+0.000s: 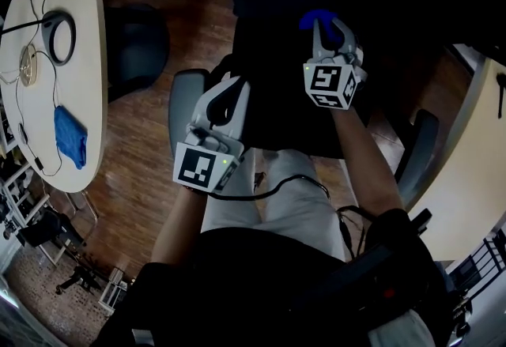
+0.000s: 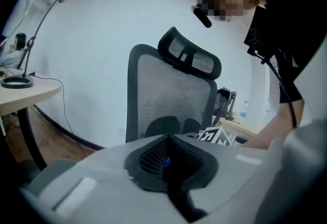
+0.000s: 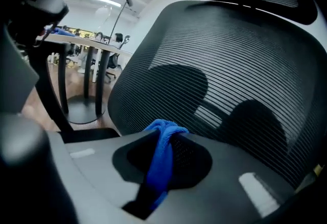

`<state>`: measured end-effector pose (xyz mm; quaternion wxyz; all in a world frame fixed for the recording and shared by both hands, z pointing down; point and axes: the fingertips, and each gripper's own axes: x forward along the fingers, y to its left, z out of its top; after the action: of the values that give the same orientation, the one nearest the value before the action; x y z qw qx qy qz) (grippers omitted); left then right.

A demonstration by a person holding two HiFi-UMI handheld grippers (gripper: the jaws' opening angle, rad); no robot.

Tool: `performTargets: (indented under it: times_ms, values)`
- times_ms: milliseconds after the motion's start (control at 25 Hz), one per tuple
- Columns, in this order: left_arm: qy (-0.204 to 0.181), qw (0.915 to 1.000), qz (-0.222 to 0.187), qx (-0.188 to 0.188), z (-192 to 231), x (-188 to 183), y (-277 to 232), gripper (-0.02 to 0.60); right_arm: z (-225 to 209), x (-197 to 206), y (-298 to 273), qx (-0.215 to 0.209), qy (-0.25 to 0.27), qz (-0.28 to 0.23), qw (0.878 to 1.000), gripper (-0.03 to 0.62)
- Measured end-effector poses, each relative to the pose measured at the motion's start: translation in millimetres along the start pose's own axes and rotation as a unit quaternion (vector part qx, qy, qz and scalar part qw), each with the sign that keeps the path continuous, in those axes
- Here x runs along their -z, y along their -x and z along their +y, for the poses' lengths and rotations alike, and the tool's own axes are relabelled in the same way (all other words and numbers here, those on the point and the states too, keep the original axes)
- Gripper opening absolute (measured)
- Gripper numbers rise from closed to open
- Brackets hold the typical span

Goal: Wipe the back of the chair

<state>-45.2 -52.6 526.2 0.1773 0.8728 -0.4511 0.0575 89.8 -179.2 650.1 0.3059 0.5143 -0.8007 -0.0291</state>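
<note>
The right hand-held gripper (image 3: 168,137) is clamping a bunched blue microfibre cloth (image 3: 160,167). The cloth's folded end is sticking out past the jaw tips, presumably so that fabric rather than plastic meets the surface. The gripper is pointing at the dark grey mesh chair back (image 3: 225,70), which is standing just ahead, near but seemingly not touching. The left hand-held gripper (image 2: 166,152) is hovering lower, its jaws pressed together on nothing, probably being kept out of the way. A second blue cloth (image 1: 69,136) is lying on the white oval tabletop (image 1: 79,37), by the edge nearest the chair.
</note>
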Motion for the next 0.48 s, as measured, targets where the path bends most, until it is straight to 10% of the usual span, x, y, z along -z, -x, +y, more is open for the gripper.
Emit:
performTargets:
  times_ms: [280,480]
  values:
    - [0.01,0.9992,-0.008,-0.039,19,-14,19,0.005,106,-71,-45,-0.159,0.069,-0.061,0.983,0.041]
    - [-0.041,0.9976,0.011,-0.054,37,-12,32,0.006,132,-119,-56,-0.193,0.047,-0.097,0.975,0.04]
